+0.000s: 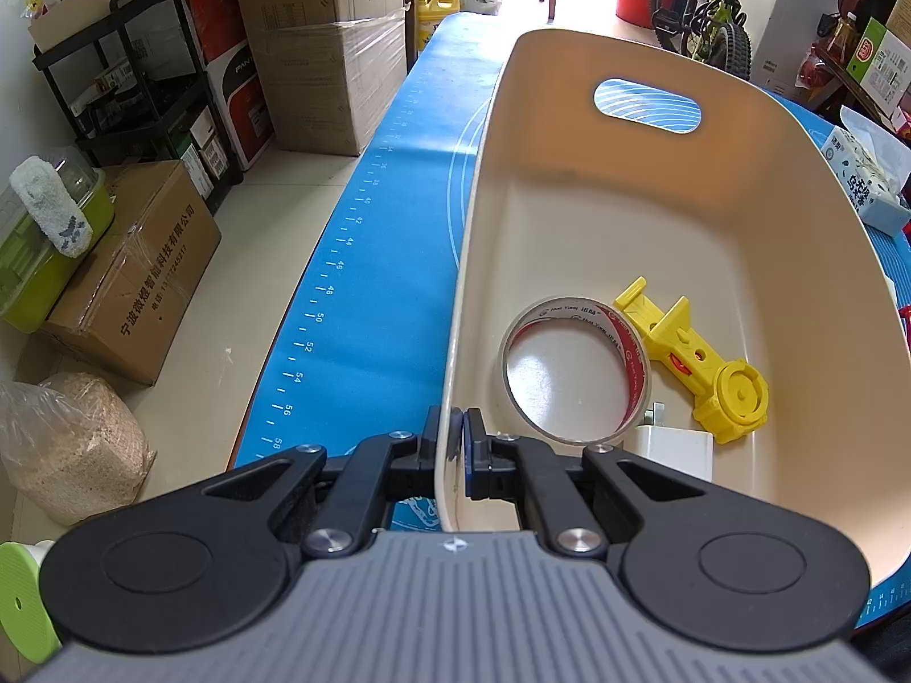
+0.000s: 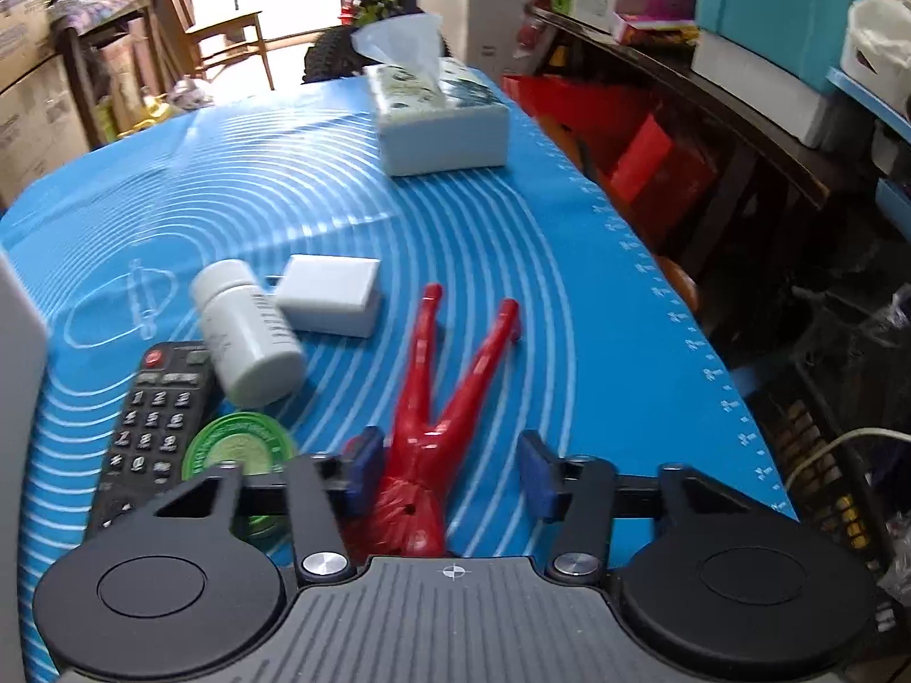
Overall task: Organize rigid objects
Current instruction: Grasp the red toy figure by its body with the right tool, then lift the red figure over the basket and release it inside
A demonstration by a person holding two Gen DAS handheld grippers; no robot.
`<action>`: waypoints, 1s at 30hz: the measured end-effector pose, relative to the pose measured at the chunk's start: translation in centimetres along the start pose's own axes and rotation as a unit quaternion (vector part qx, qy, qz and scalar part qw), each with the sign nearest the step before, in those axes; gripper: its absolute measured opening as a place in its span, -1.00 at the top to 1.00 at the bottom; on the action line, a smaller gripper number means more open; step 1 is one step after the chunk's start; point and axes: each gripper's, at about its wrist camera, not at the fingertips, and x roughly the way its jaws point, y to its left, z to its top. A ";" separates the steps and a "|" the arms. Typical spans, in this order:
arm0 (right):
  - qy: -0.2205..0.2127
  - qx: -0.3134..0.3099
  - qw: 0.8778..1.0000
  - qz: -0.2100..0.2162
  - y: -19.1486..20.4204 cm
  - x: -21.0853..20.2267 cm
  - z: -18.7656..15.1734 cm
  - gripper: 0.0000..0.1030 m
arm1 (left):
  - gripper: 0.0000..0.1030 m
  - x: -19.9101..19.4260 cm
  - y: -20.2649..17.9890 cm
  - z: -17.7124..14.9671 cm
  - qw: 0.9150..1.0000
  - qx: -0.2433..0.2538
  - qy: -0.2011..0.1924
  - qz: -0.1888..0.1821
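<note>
Cream bin [image 1: 598, 216] holding tape roll [image 1: 572, 375], red tongs [image 2: 450, 375] splayed on mat

Mat [image 2: 512, 262], blue, covering the surface. Tissue box [image 2: 441, 114], 12 o'clock on mat. Cardboard boxes [image 1: 324, 45], 10 o'clock, on floor. Bicycle [image 1: 703, 5], 1 o'clock. Black rack [image 1: 136, 79], 10 o'clock.

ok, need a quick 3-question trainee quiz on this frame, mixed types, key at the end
1. True or false: the left claw is shut on the beige bin's wall.
2. Which item lies in the bin? A) tape roll B) remote C) white bottle
3. Fill in: the open right claw straddles the red ____.

Key: 1 true; 2 A; 3 tongs
</note>
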 end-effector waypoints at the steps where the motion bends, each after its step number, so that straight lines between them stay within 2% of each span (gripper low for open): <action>1: -0.002 -0.005 1.000 0.004 0.3 -0.1 -0.1 0.24 | 0.85 0.0 0.0 0.0 1.000 0.000 0.000 0.000; 7: -0.015 -0.014 1.000 0.003 0.6 -1.0 -0.6 0.29 | 0.85 0.0 0.0 0.0 1.000 0.000 0.000 0.000; 14: -0.060 0.011 0.998 0.012 0.0 -4.3 -0.4 0.29 | 0.85 0.0 0.0 0.0 1.000 0.000 0.000 0.000; 18: -0.093 -0.014 0.995 0.024 0.9 -7.1 -0.1 0.29 | 0.85 0.0 0.0 0.0 1.000 -0.001 0.000 0.000; 24: -0.143 -0.031 0.986 0.074 2.7 -11.5 1.6 0.29 | 0.85 -0.1 0.0 0.0 1.000 0.000 0.000 0.001; 30: -0.174 -0.065 0.972 0.143 6.8 -15.2 3.3 0.29 | 0.85 -0.1 0.1 -0.1 1.000 0.000 -0.001 0.001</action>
